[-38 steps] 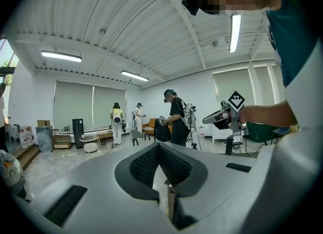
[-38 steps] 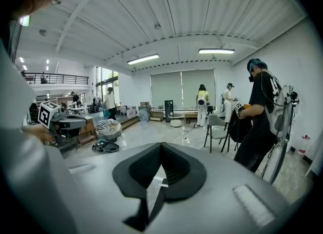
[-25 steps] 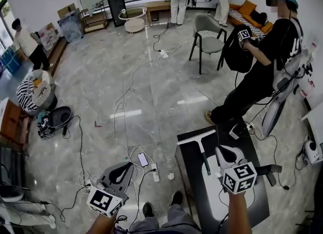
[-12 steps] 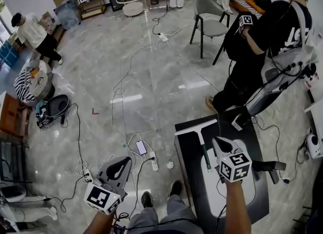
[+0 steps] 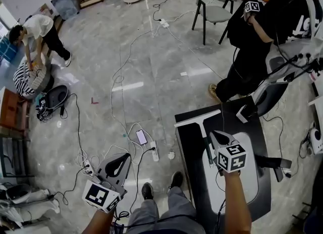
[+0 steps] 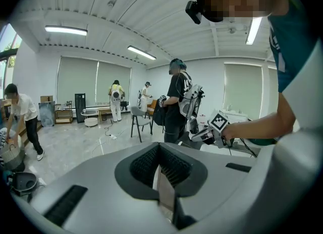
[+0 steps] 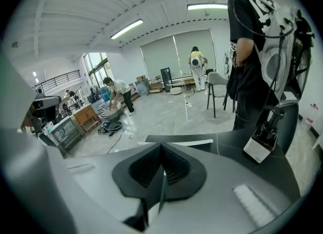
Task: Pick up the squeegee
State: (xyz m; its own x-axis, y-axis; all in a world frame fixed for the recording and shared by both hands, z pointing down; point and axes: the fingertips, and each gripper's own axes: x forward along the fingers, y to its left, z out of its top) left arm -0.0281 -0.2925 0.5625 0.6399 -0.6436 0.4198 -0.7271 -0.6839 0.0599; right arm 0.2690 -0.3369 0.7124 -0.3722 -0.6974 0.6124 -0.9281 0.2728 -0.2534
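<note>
right claw (image 5: 214, 136): clenched. the right gripper view shows both pads pressed flat together with nothing between them. it hangs over the dark table (image 5: 187, 147), pointing away from me and downward.

left claw (image 5: 122, 158): clenched and empty, pads meeting at the tip. it is held over the floor (image 5: 151, 76), to the left of the table and well apart from it, above a tangle of cables (image 5: 132, 150).

squeegee (image 5: 198, 118): lies flat on the table. its white blade is near the table's far left corner, and its dark handle (image 5: 207, 150) runs back toward me. the handle passes just beside the tip of the right claw, on its left. i cannot tell whether they touch. the squeegee is not gripped.
</note>
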